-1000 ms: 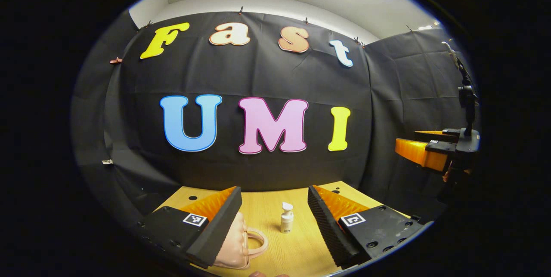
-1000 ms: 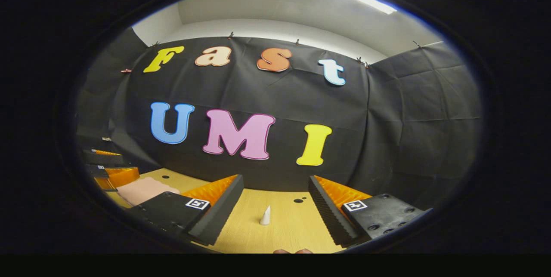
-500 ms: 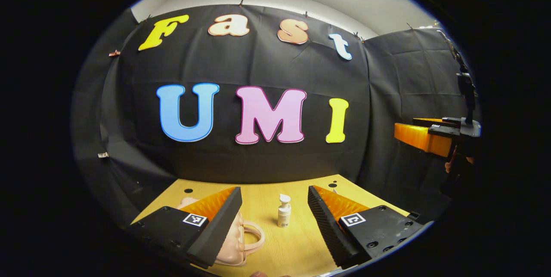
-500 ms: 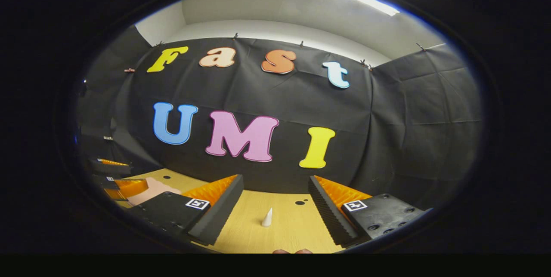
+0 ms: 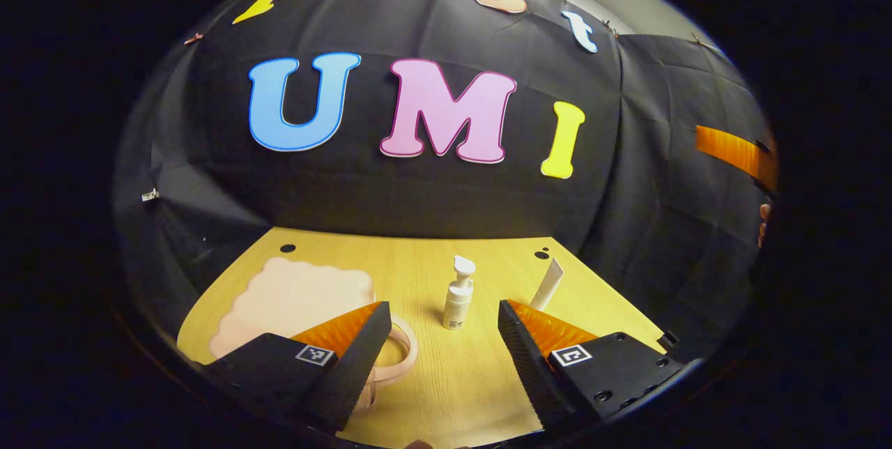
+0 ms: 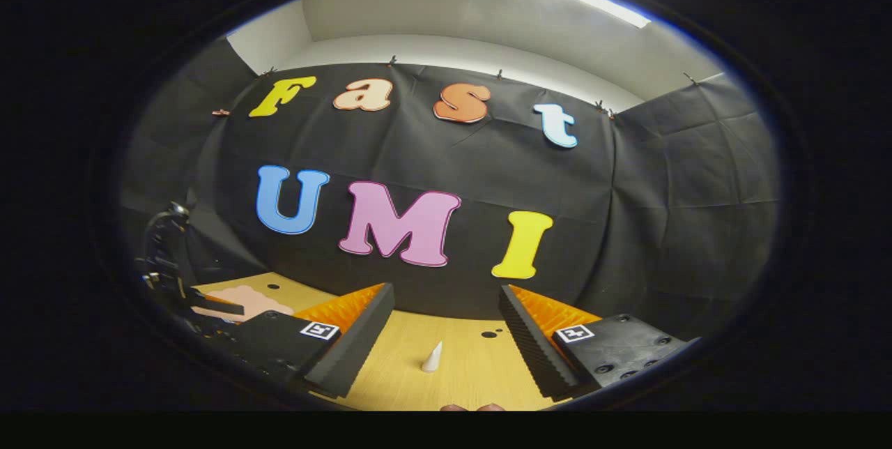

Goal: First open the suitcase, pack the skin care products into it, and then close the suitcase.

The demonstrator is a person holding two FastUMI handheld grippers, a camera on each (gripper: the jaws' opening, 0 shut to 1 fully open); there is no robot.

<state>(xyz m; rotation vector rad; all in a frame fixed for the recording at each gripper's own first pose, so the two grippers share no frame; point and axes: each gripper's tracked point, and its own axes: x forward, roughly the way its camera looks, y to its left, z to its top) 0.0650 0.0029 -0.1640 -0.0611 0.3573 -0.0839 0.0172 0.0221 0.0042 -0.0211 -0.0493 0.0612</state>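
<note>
suitcase (image 5: 293, 299) shut on table (image 5: 460, 379); pump bottle (image 5: 458, 294) upright beside

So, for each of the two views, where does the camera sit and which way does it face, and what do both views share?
Left gripper view: rides on the left hand-held gripper, tilted down at the table; its open fingers frame the pump bottle, pink suitcase at left.
Right gripper view: rides on the right hand-held gripper, facing the booth wall more level; its open fingers frame the white tube.
Shared: the table, suitcase and tube appear in both views.
</note>
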